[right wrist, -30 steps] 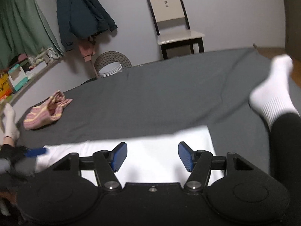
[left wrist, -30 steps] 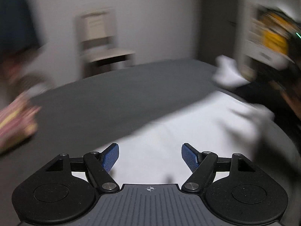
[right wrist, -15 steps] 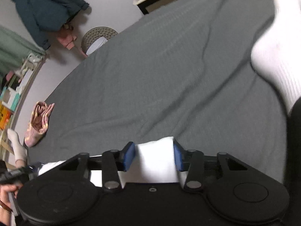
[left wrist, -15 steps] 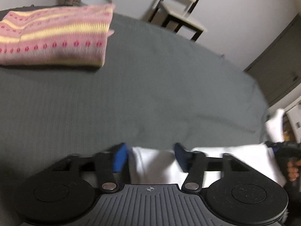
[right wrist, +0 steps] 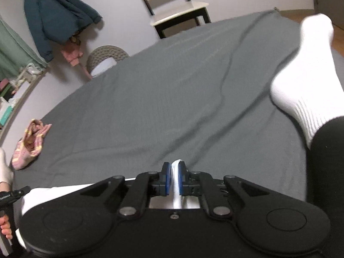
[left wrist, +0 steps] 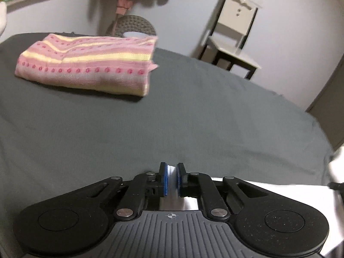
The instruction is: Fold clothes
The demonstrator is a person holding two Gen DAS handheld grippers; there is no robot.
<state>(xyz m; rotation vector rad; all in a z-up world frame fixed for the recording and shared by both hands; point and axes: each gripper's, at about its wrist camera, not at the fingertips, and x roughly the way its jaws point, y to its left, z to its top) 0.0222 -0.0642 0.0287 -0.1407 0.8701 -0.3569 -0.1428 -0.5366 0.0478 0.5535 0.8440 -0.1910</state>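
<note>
A white garment (left wrist: 268, 188) lies flat on the grey bed sheet (left wrist: 172, 118), mostly hidden under the grippers. My left gripper (left wrist: 171, 179) is shut on a pinch of its white cloth near one edge. In the right wrist view the same white garment (right wrist: 56, 193) stretches off to the left, and my right gripper (right wrist: 174, 179) is shut on a raised fold of it. A folded pink and yellow striped sweater (left wrist: 86, 64) rests further off on the sheet, apart from both grippers; the right wrist view shows this sweater (right wrist: 28, 144) at the far left.
The person's leg in a white sock (right wrist: 305, 81) and black trousers lies on the sheet at the right. A chair (left wrist: 232, 34) stands beyond the bed, beside a woven basket (left wrist: 133, 26). A dark jacket (right wrist: 56, 15) hangs on the wall; shelves run along the left.
Both grippers went from open above the white garment to shut on its cloth. The left gripper swung round, so the pink sweater now fills its upper left.
</note>
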